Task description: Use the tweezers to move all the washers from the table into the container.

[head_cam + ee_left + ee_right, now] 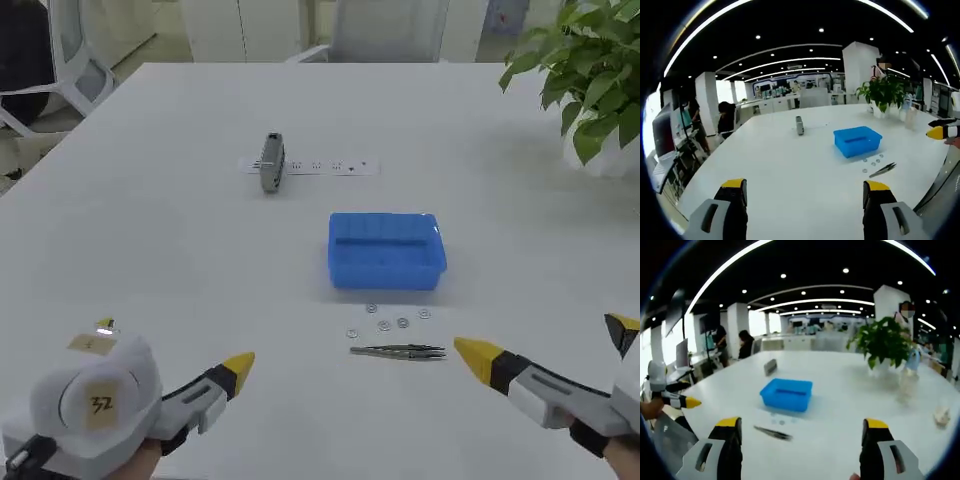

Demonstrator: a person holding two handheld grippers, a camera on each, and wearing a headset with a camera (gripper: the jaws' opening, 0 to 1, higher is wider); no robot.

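left tool [804,185] and right tool [801,423] both hang with jaws wide apart and empty, flanking the tweezers [398,350], which lie on the desk [150,250] at lower centre of the head view, within reach of either. the washers [385,320] sit scattered between the tweezers and the blue container [386,250] just above, which should keep each carry short.

Left gripper [804,186] fingers [733,192] wide apart; tweezers [883,169], washers [873,162] beside blue container [857,140].
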